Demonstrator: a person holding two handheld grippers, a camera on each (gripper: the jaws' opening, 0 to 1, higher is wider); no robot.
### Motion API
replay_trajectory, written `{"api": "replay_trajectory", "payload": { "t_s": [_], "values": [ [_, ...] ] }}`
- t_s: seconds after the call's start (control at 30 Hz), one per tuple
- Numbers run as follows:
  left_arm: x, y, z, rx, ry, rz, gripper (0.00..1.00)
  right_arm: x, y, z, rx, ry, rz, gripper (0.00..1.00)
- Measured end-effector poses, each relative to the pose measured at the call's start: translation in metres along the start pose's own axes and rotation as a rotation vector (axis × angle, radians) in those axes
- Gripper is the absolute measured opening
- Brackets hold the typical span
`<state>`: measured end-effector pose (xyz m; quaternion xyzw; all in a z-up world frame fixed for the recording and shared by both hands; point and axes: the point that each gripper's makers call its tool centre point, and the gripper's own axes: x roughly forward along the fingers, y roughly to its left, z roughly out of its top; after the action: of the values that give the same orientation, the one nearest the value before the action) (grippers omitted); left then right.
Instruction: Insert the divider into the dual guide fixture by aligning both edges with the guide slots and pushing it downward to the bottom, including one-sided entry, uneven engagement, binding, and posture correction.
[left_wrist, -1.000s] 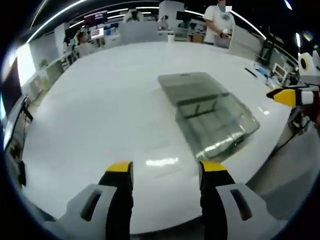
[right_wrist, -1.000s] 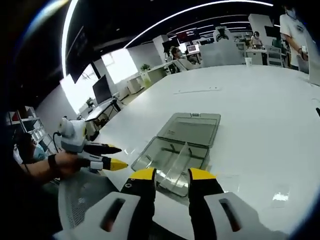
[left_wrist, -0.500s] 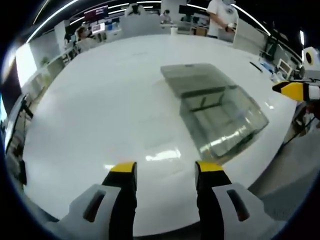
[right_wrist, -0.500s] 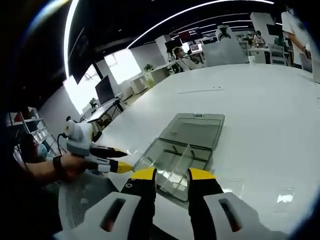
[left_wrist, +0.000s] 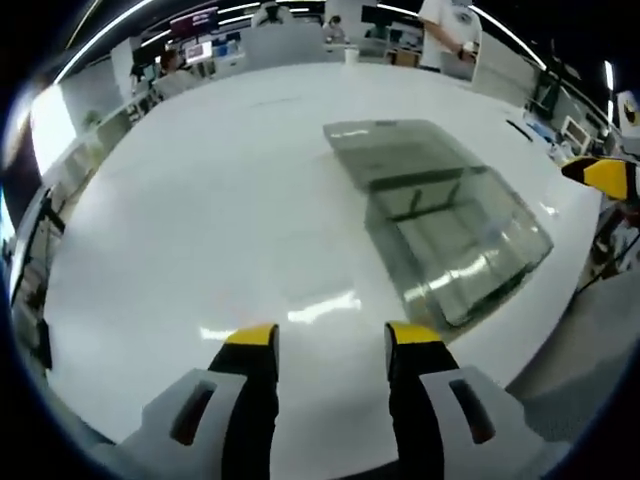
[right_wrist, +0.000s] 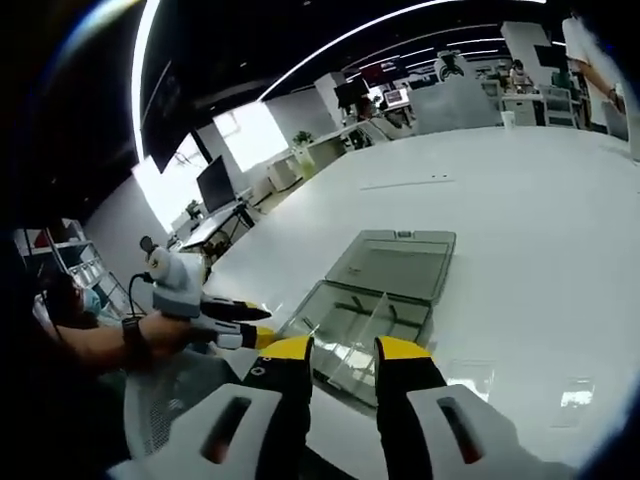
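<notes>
The left tongs (left_wrist: 332, 340) stand parted in the left gripper view, their yellow-tipped jaws well apart with bare white worktop (left_wrist: 200, 200) showing between them; they hold nothing and touch nothing. Ahead and to the right of them lies the clear plastic box (left_wrist: 450, 235), the dual guide fixture, near the worktop's edge, with its hinged lid (left_wrist: 390, 150) folded open flat on the far side. The yellow tip of the right tongs (left_wrist: 605, 175) comes in at the right border of this view, off past the worktop's edge and apart from the box.

In the right gripper view the right tongs (right_wrist: 343, 352) rise with a narrower gap between the yellow tips. A clear divider (right_wrist: 362, 325) shows in that gap, standing tilted in the box (right_wrist: 355, 325), but I cannot tell whether the jaws pinch it or merely frame it. The lid (right_wrist: 395, 263) lies open beyond. This view gives what the other does not: the upright clear panel inside the tray, and the left tongs (right_wrist: 255, 325) seen from the side, held in a person's hand (right_wrist: 170, 335) with a dark wristband, its tips just beside the box's near-left corner, low over the worktop's edge.

Far off, both views take in an open office with desks, monitors and ceiling light strips.
</notes>
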<state>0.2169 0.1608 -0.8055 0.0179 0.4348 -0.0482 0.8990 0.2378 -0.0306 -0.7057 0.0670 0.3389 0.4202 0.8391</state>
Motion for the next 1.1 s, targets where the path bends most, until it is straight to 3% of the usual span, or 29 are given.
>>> {"api": "replay_trajectory", "payload": {
  "t_s": [0.77,1.1],
  "values": [
    [0.0091,0.0025,-0.0048,-0.012,0.02,0.048,0.41,0.0018,0.0062,-0.0042,0.043,-0.013,0.021,0.2],
    [0.0077,0.0056,-0.0065,-0.016,0.033,0.058,0.33,-0.0014,0.0012,0.0,0.039,-0.017,0.013,0.19]
  ]
}}
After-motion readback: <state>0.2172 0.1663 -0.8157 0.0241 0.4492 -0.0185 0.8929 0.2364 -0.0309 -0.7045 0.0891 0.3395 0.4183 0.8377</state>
